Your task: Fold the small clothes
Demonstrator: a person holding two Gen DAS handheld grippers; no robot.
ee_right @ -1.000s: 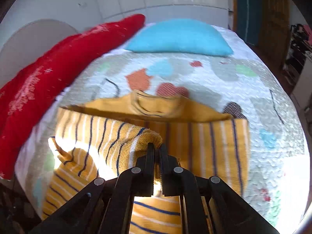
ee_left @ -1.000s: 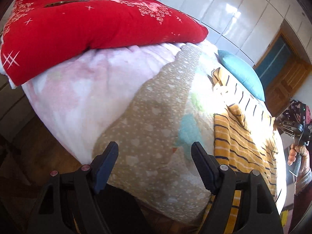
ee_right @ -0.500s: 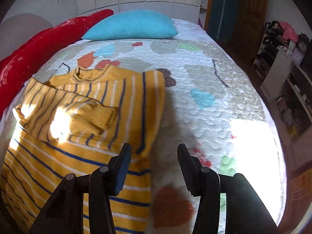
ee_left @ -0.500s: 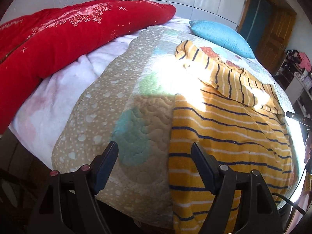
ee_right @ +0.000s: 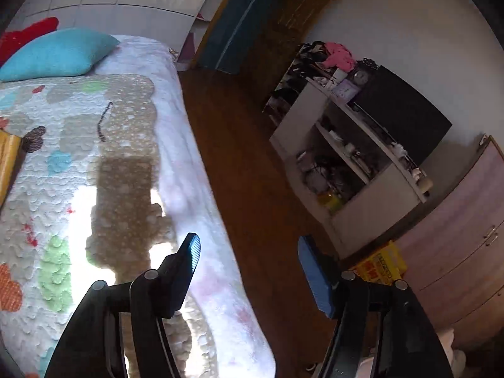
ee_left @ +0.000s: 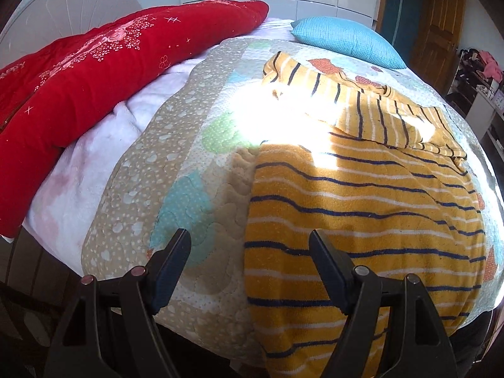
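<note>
A small yellow sweater with navy and white stripes [ee_left: 362, 201] lies flat on the quilted bedspread [ee_left: 201, 170]. A sleeve [ee_left: 393, 116] is folded across its upper part. My left gripper [ee_left: 250, 252] is open and empty, low at the near bed edge, its right finger over the sweater's hem. My right gripper [ee_right: 245, 258] is open and empty, over the bed's right edge, turned toward the floor. Only a yellow sliver of the sweater [ee_right: 8, 157] shows at the left edge of the right wrist view.
A red quilt [ee_left: 94, 72] lies along the left side of the bed. A blue pillow [ee_left: 346, 39] sits at the head and also shows in the right wrist view [ee_right: 56, 53]. A wooden floor [ee_right: 252, 157], a cluttered shelf unit [ee_right: 346, 145] and drawers [ee_right: 456, 236] are right of the bed.
My right gripper let go of the sleeve, opened, and swung right off the sweater toward the bed edge and floor. My left gripper swung in to face the sweater's hem.
</note>
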